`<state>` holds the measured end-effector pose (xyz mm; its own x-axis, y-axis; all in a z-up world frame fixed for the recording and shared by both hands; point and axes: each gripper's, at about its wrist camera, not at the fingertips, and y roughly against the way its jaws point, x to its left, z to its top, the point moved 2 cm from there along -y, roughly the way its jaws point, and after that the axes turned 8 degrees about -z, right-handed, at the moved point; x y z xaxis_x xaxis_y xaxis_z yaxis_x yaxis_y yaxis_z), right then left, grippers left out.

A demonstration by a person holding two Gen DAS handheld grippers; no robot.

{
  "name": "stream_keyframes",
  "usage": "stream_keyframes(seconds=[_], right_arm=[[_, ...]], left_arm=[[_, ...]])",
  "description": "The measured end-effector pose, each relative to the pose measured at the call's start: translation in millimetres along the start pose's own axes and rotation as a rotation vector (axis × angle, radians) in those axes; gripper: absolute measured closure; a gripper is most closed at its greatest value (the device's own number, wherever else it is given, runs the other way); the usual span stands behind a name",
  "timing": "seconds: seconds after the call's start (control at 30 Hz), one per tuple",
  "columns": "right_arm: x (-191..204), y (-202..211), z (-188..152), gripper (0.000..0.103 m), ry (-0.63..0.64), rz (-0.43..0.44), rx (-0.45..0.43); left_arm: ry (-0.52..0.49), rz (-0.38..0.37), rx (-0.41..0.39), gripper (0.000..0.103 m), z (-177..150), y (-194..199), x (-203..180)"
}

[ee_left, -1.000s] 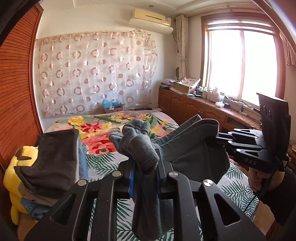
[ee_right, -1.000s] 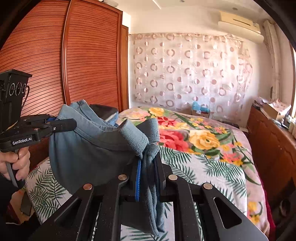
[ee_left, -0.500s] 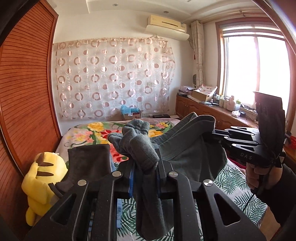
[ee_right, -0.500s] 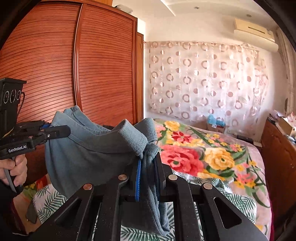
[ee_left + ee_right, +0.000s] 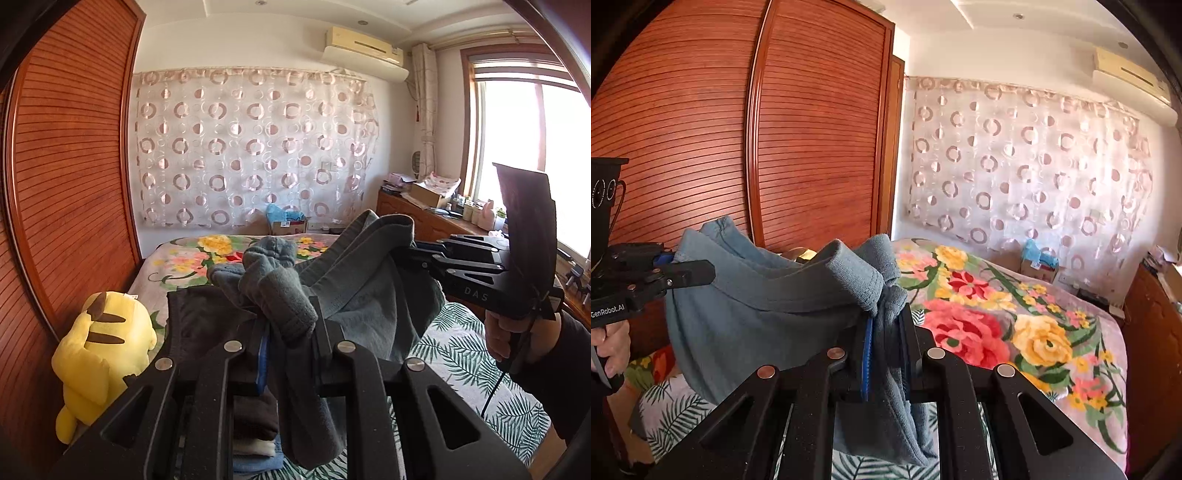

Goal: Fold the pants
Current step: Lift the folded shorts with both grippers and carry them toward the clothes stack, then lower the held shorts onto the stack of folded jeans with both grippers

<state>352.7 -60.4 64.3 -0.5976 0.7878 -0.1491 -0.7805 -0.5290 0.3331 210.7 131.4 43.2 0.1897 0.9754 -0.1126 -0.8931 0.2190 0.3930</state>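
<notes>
Grey-blue pants hang in the air between both grippers, held by the waistband above the bed. My left gripper is shut on a bunched part of the waistband; fabric droops below its fingers. My right gripper is shut on the other end of the waistband. In the left wrist view the right gripper grips the cloth at the right. In the right wrist view the left gripper grips it at the left. The pant legs are hidden below.
A floral blanket covers the bed. A stack of folded clothes and a yellow plush toy lie at the bed's left, beside the wooden wardrobe. A cabinet with clutter runs under the window.
Both grippers have risen with the pants, so the views tilt up toward the curtain and ceiling. The grip on the waistband is unchanged.
</notes>
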Motion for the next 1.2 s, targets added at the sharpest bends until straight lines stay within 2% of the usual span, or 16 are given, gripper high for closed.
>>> stream_keyframes(seconds=[0.3,0.67,0.83,0.97,1.17,1.2], right_arm=[[-3,-51,27,0.091,0.043,0.063,-0.008],[7,-139,43,0.091,0.116,0.146,0.040],[14,-163,46,0.091,0.136,0.173,0.058],[19,-179,50,0.090,0.137,0.200,0.082],[10,-189,50,0.058,0.116,0.182,0.112],[7,-189,51,0.057,0.110,0.176,0.111]], left_arm=[[0.045,0.064,-0.036,0.085,0,5,23],[0.171,0.143,0.009,0.085,-30,-10,66],[0.193,0.163,-0.006,0.084,-36,-5,71],[0.189,0.199,0.015,0.084,-44,-7,74],[0.214,0.227,0.053,0.083,-54,-12,80],[0.214,0.232,0.056,0.083,-56,-13,80]])
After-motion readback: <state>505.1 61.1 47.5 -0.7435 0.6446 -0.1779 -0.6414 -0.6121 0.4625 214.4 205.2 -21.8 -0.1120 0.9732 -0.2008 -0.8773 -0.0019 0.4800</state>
